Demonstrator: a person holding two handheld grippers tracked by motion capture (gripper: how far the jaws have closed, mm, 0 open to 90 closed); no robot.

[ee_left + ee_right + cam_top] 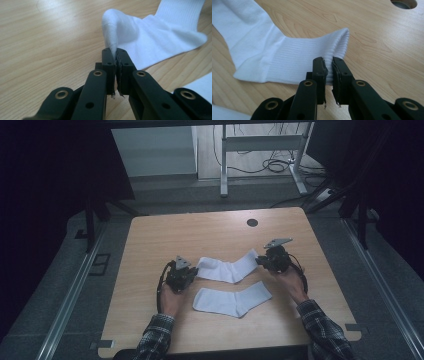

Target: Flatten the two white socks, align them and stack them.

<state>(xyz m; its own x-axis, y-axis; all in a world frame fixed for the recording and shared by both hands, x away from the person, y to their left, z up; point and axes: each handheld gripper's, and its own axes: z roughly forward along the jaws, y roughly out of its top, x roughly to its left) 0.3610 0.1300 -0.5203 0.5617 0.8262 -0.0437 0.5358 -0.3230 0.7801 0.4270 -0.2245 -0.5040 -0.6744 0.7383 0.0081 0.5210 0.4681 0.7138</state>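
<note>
White sock (227, 268), ends pinched, left gripper (192, 274), right gripper (260, 260)

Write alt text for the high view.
Two hand-held grippers pinch the ends of the far sock on a wooden table: the left gripper at its toe, the right gripper at its cuff. A near sock lies flat, closer to the person's plaid sleeves.

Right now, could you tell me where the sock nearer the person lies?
In the high view, the near sock lies flat at the table's middle, in front of the far sock and between the person's forearms.
</note>
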